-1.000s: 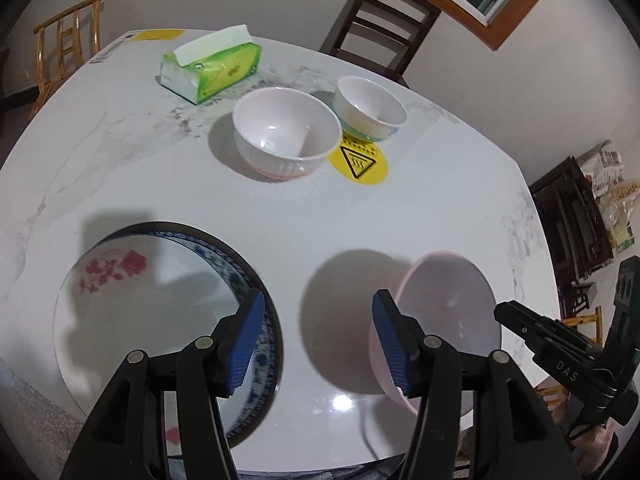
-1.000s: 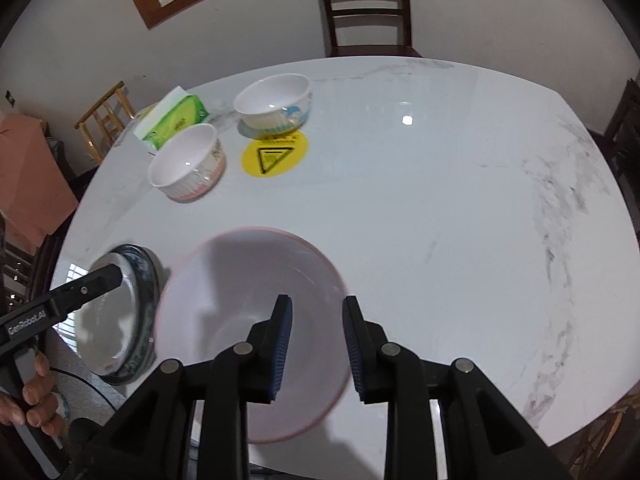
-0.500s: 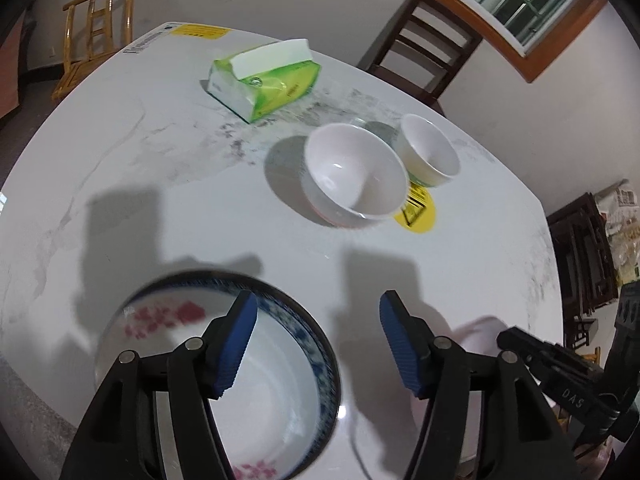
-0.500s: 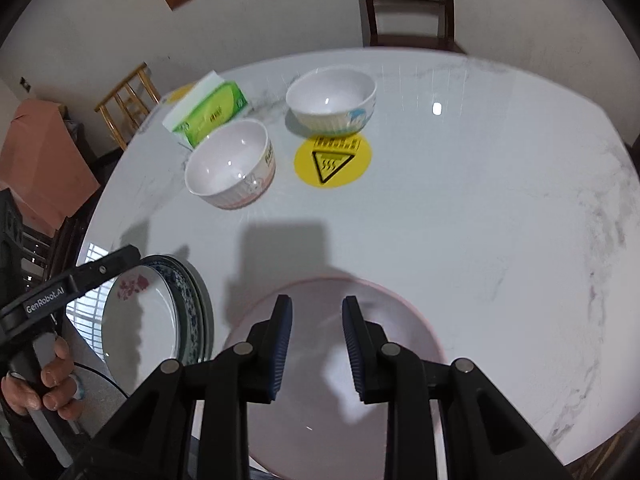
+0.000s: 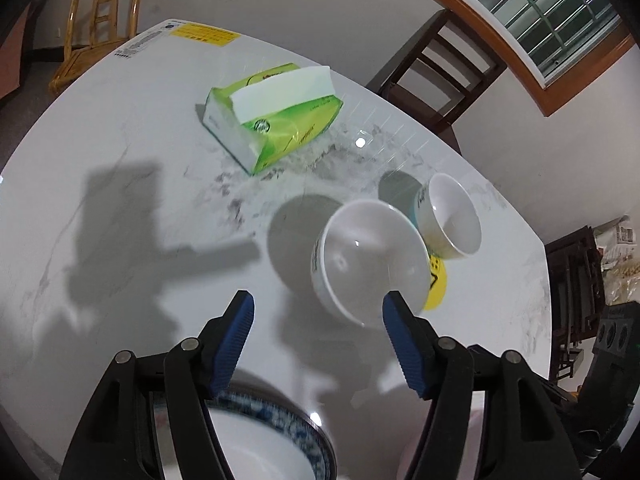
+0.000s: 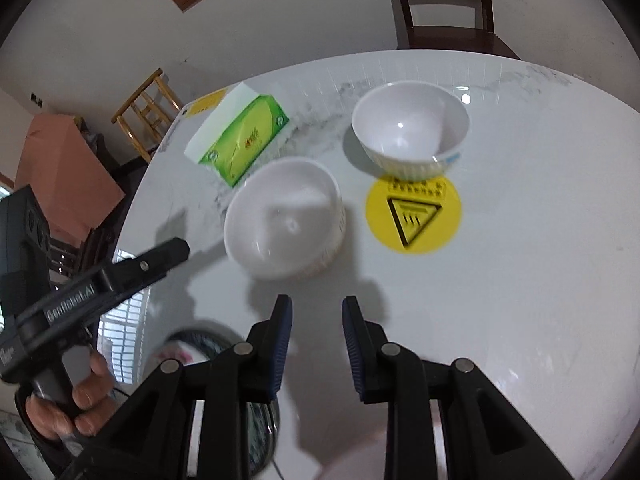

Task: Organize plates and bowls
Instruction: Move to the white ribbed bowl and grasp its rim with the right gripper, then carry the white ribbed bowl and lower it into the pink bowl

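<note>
Two white bowls stand mid-table: the nearer bowl and, behind it, a bowl with blue print. My left gripper hovers just short of the nearer bowl, its jaws opening with only bare table between them. My right gripper keeps a narrow gap with nothing in it. A blue-rimmed plate lies under the fingers at the near edge. A pink bowl shows only as a sliver at the bottom.
A green tissue box lies beyond the bowls. A yellow warning sticker is stuck on the white marble table. A dark chair and a wooden chair stand at the far side. A hand holds the left gripper's handle.
Both grippers moved forward across the table toward the white bowls. The plate and the pink bowl slid to the bottom of the views. The left jaws spread wider.
</note>
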Demonstrator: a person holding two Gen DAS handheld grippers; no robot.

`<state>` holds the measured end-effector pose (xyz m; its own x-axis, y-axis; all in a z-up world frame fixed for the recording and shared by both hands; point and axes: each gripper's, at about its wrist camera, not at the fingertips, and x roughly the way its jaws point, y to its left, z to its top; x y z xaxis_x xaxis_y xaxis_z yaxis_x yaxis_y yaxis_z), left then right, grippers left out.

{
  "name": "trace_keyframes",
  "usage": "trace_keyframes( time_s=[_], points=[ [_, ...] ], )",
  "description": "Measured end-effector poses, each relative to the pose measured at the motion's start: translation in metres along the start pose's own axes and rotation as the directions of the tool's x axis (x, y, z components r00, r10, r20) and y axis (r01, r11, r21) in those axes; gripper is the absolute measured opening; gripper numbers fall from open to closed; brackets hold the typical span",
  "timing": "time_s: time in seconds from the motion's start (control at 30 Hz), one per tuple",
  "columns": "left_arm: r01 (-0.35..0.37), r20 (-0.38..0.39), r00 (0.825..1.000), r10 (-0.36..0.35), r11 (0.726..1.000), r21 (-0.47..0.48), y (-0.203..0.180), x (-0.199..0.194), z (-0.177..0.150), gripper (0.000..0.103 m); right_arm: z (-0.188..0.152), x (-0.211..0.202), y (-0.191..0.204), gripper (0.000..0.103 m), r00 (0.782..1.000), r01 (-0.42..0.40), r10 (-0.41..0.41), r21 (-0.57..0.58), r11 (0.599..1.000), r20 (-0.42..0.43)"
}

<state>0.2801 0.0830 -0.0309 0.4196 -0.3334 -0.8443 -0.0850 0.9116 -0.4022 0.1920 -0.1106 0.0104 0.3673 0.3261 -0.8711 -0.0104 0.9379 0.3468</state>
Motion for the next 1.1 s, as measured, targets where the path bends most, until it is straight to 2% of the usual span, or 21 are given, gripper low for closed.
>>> trace_keyframes(
  time_s=[0.3, 0.47, 0.53, 0.67, 0.73, 0.8, 0.87, 1.1],
  points=[
    [-0.034, -0.046, 0.998, 0.034, 0.999, 0.014, 0.000, 0.038, 0.022, 0.061, 0.037, 0.042, 0.002, 0.026, 0.997, 0.067, -0.066, 0.025, 0.997, -0.037],
    [-0.045, -0.072, 0.996, 0.048, 0.998, 0.041, -0.003, 0.054, 0.023, 0.050, 0.043, 0.061, 0.003, 0.026, 0.993, 0.109, -0.108, 0.021, 0.994, -0.056],
    [-0.055, -0.077, 0.995, 0.059, 0.997, 0.044, -0.003, 0.059, 0.022, 0.039, 0.044, 0.068, 0.002, 0.026, 0.992, 0.114, -0.112, 0.027, 0.993, -0.060],
    [-0.047, -0.094, 0.994, 0.051, 0.998, 0.035, -0.001, 0.067, 0.021, 0.026, 0.042, 0.075, 0.003, 0.026, 0.991, 0.120, -0.119, 0.024, 0.992, -0.059],
    [-0.027, -0.113, 0.993, 0.030, 0.999, 0.024, 0.000, 0.072, 0.021, 0.016, 0.040, 0.078, 0.004, 0.026, 0.990, 0.127, -0.126, 0.019, 0.992, -0.055],
    [0.004, -0.124, 0.992, -0.003, 1.000, 0.014, 0.001, 0.073, 0.019, 0.011, 0.039, 0.079, 0.005, 0.025, 0.992, 0.121, -0.120, 0.021, 0.992, -0.048],
    [-0.005, -0.116, 0.993, 0.008, 1.000, 0.025, -0.001, 0.071, 0.016, 0.011, 0.037, 0.079, 0.004, 0.020, 0.992, 0.119, -0.118, 0.023, 0.993, -0.050],
    [-0.002, -0.119, 0.993, 0.005, 1.000, 0.025, -0.004, 0.063, 0.005, 0.011, 0.026, 0.072, 0.002, 0.018, 0.991, 0.120, -0.119, 0.028, 0.992, -0.059]
  ],
)
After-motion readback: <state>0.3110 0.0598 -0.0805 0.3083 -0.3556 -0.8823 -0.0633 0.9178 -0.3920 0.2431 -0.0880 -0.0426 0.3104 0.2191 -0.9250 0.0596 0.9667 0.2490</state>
